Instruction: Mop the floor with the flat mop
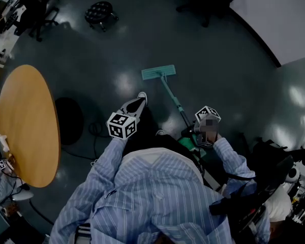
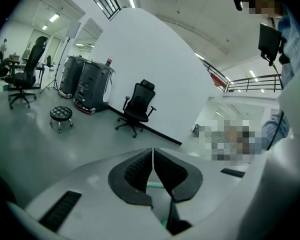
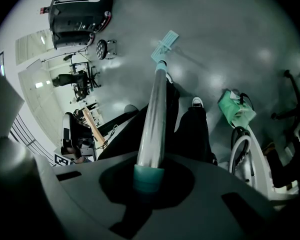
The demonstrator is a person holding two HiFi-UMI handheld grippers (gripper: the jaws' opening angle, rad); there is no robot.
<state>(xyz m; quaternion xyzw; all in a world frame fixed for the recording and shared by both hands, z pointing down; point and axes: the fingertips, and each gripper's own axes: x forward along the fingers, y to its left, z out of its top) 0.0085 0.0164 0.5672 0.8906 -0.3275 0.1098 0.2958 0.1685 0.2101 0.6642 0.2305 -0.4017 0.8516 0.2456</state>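
Right gripper [image 3: 149, 180] clamped on silver handle [image 3: 156, 114] of teal flat mop [image 1: 158, 72]; mop head flat on grey floor [image 1: 218, 55], frame centre. Left gripper [image 2: 153, 160] jaws pressed together, empty.

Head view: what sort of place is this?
Probably an open office or lab workspace: a round wooden table on polished grey floor, a swivel office chair and a rolling stool.
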